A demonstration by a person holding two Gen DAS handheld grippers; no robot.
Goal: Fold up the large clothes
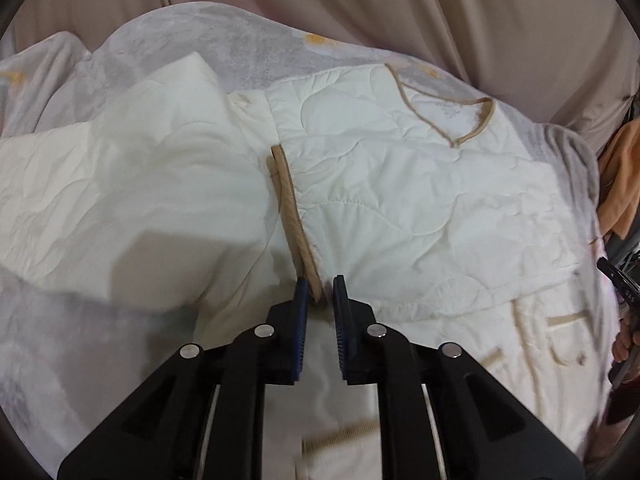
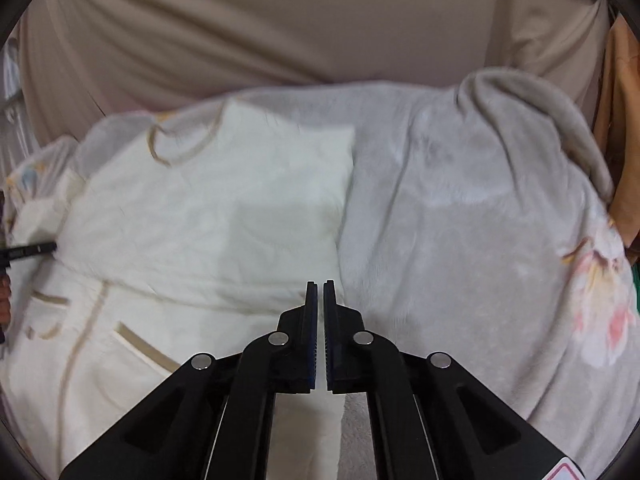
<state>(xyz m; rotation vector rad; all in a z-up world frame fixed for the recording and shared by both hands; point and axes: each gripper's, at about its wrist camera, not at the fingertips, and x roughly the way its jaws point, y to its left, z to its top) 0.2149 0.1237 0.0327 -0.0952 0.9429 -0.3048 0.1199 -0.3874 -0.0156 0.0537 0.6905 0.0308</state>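
Note:
A cream quilted jacket [image 1: 400, 184] with tan trim lies spread on a grey blanket [image 1: 224, 36]. Its V neckline [image 1: 464, 120] points away from me. One sleeve is folded in across the body, its tan ribbed cuff [image 1: 288, 200] running down into my left gripper [image 1: 320, 290]. The narrow jaws are shut on the cuff's end. In the right wrist view the jacket [image 2: 208, 208] is blurred. My right gripper [image 2: 320, 286] hovers at the jacket's right edge beside the bare blanket [image 2: 480, 220]. It is shut, and I see nothing between its pads.
A beige curtain [image 2: 320, 28] hangs behind the bed. Orange cloth [image 1: 620, 176] hangs at the right. The right gripper and a hand [image 1: 624, 340] show at the left view's right edge. The left gripper's tip [image 2: 32, 250] pokes in at the right view's left edge. Tan-trimmed pockets [image 2: 144, 346] lie near me.

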